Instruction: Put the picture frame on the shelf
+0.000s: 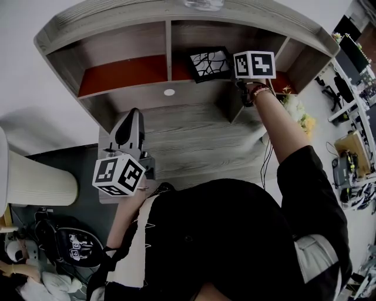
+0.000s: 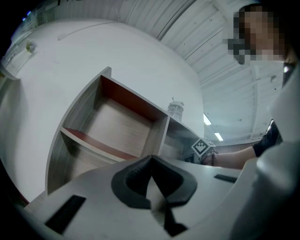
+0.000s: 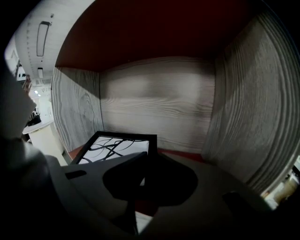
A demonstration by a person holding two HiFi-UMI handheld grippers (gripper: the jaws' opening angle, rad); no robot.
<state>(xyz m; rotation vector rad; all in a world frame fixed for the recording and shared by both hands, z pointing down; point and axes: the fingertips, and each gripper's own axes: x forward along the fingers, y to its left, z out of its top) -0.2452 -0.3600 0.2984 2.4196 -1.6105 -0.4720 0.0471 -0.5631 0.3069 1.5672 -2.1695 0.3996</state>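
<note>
The picture frame (image 1: 210, 63), black-edged with a black-and-white line drawing, stands tilted on the red floor of the right compartment of the wooden shelf (image 1: 170, 94). My right gripper (image 1: 236, 73) reaches into that compartment and is shut on the frame's right edge. In the right gripper view the picture frame (image 3: 115, 147) sits low left, with its right rail running in between the jaws of the right gripper (image 3: 146, 161), before the shelf's back wall (image 3: 159, 98). My left gripper (image 1: 133, 114) hovers shut and empty over the desk, pointing at the shelf (image 2: 112, 126); its jaws (image 2: 150, 161) meet at the tips.
A clear water bottle (image 1: 204, 4) stands on the shelf's top board, also in the left gripper view (image 2: 175, 110). The wood-grain desk (image 1: 194, 147) lies under the shelf. A white cylinder (image 1: 35, 179) is at the left, flowers (image 1: 296, 109) at the right.
</note>
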